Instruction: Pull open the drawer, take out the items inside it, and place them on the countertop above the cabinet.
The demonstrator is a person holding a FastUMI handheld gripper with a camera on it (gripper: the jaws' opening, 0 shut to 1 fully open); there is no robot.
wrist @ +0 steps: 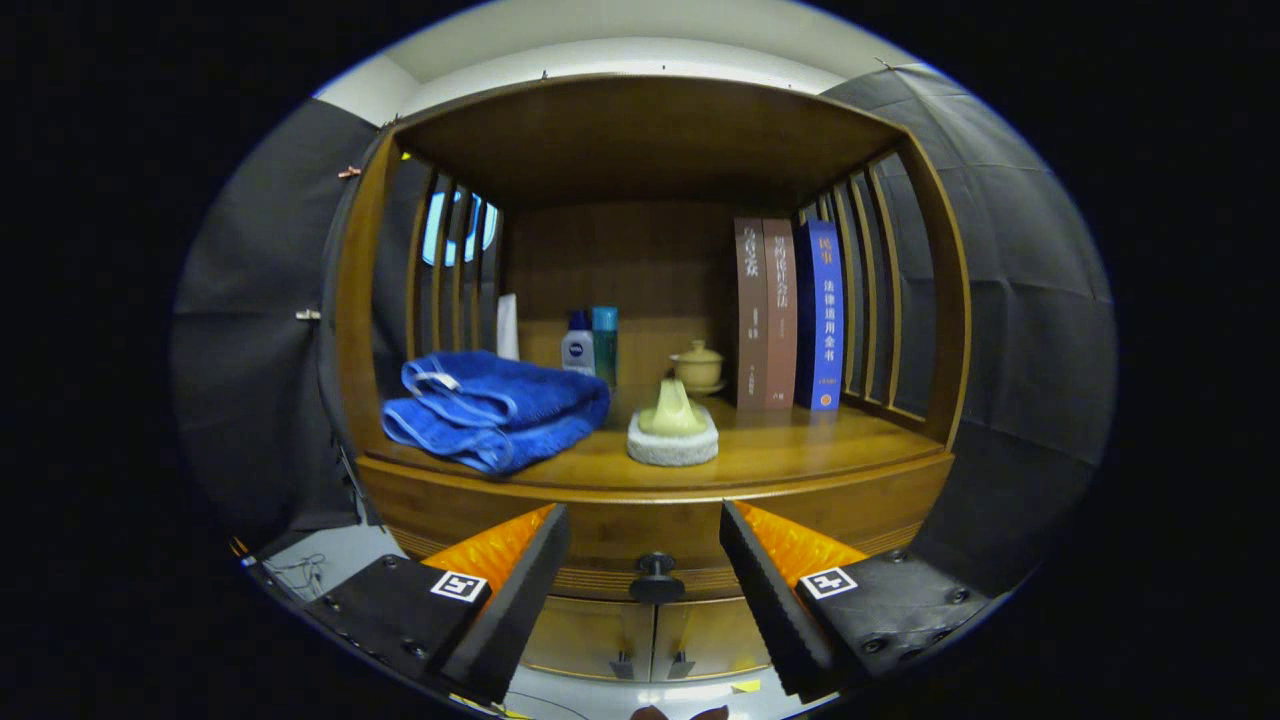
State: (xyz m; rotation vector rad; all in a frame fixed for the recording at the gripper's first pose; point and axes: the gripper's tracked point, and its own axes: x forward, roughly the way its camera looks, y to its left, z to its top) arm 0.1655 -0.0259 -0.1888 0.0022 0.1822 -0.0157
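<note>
While the gripper (645, 560) holds its fingers apart, the drawer's knob (656, 577) sits between them on the closed drawer (640, 530) under the countertop (780, 455); a centred, level grip suits pulling.

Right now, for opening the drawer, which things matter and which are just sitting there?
For the job:
- drawer knob, between the open fingers
- drawer front, shut
- countertop above it

Just sitting there:
- blue towel
- small yellow-green figure on a pale round base
- lidded cup
- two bottles
- three books
</note>
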